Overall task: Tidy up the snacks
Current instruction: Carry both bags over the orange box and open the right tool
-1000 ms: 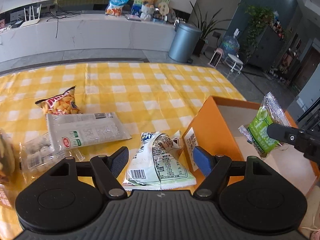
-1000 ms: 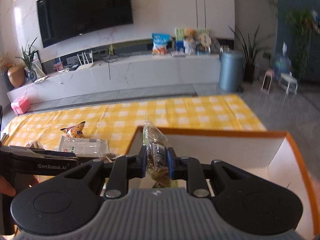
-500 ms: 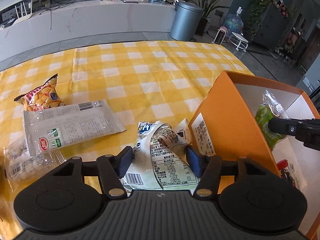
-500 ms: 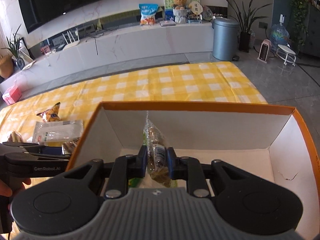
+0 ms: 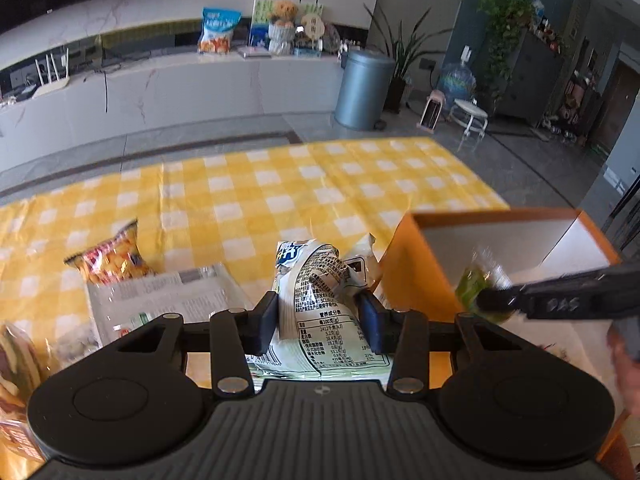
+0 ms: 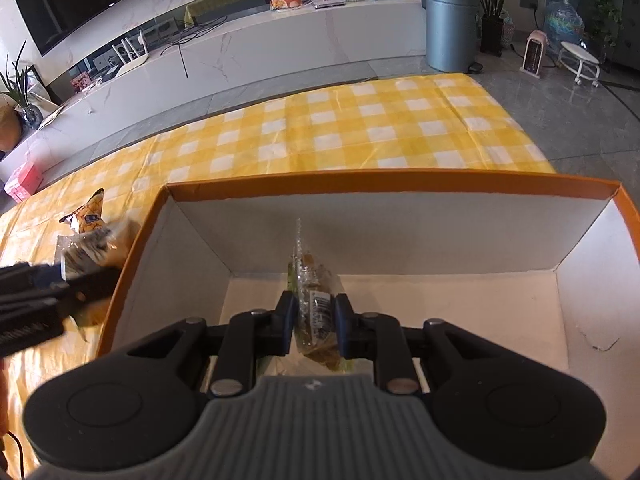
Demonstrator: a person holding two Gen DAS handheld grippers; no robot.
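Observation:
My left gripper (image 5: pixel 317 322) is shut on a white and green snack bag (image 5: pixel 320 300) and holds it above the yellow checked tablecloth, just left of the orange box (image 5: pixel 416 280). My right gripper (image 6: pixel 316 326) is shut on a small clear and green snack packet (image 6: pixel 314 300) and holds it low inside the orange box (image 6: pixel 360 182), over its white floor. In the left wrist view the right gripper (image 5: pixel 492 300) reaches into the box with the green packet (image 5: pixel 474 280).
On the cloth to the left lie an orange chip bag (image 5: pixel 112 258), a flat clear packet (image 5: pixel 160 300) and more snacks at the left edge (image 5: pixel 16 352). The far half of the table (image 5: pixel 300 188) is bare cloth. The box walls stand tall.
My left gripper closed on the white and green bag and lifted it. My right gripper lowered the green packet deeper into the orange box.

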